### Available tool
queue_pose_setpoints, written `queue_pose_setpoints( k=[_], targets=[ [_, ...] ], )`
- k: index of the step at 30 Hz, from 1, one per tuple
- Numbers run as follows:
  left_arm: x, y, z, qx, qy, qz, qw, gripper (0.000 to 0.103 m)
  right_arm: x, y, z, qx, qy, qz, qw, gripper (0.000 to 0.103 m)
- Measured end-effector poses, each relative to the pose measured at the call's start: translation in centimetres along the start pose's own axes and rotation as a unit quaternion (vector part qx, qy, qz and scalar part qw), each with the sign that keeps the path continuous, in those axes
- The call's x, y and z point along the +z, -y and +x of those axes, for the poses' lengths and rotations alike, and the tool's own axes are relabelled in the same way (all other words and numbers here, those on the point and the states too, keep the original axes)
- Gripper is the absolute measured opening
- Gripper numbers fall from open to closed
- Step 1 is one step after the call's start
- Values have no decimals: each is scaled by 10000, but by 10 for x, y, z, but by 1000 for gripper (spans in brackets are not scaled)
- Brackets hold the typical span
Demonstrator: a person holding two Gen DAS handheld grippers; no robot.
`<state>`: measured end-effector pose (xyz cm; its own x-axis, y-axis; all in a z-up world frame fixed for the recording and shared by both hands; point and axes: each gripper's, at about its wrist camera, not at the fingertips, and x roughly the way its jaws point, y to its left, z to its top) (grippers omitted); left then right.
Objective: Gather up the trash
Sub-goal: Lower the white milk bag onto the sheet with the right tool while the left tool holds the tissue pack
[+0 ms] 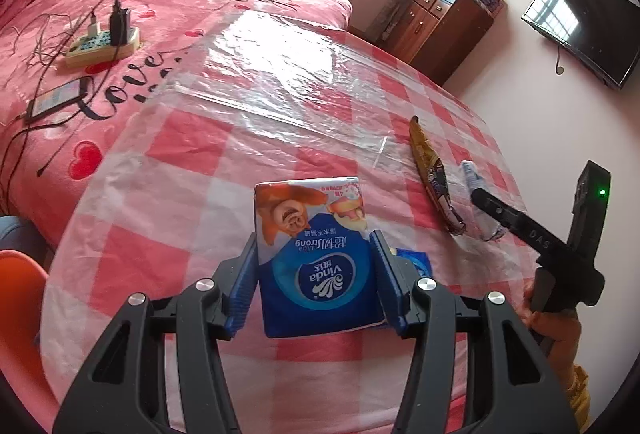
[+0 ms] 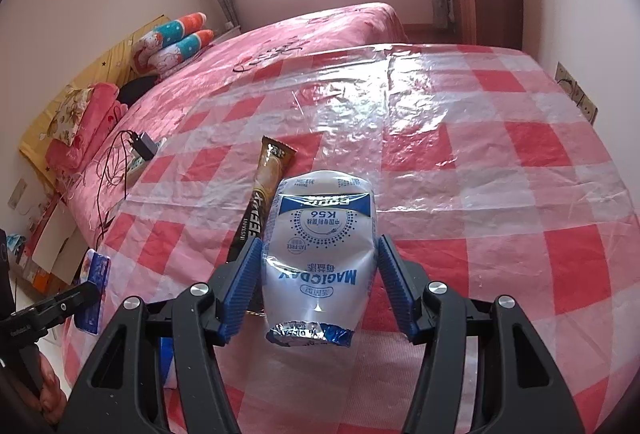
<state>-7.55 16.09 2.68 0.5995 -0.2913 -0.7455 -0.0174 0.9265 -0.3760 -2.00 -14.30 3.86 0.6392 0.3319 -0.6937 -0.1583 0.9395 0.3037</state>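
My left gripper (image 1: 314, 254) is shut on a blue Vinda tissue pack (image 1: 316, 258), held just above the red-checked table (image 1: 180, 194). My right gripper (image 2: 318, 258) is shut on a white and blue Magicday pouch (image 2: 320, 254). A brown instant coffee sachet (image 2: 264, 190) lies on the table just left of the pouch; it also shows in the left wrist view (image 1: 432, 174). In the left wrist view the right gripper (image 1: 480, 194) holds the pouch (image 1: 476, 194) beside the sachet. In the right wrist view the left gripper (image 2: 86, 292) holds the tissue pack (image 2: 94, 290) at the table's left edge.
A bit of blue wrapper (image 1: 416, 260) peeks out behind the left gripper's right finger. A pink bed (image 1: 120, 34) beyond the table carries a power strip (image 1: 104, 42), cables and a phone (image 1: 56, 98). A wooden cabinet (image 1: 440, 22) and a TV (image 1: 584, 30) stand on the right.
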Motion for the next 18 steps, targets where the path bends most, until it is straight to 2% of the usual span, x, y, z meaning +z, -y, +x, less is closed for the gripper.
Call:
queue_pose_setpoints(
  k=[18],
  targets=[
    [-17, -21, -23, 112, 74, 14, 9999, 55, -14, -34, -21, 21, 95, -275, 9996, 59]
  ],
)
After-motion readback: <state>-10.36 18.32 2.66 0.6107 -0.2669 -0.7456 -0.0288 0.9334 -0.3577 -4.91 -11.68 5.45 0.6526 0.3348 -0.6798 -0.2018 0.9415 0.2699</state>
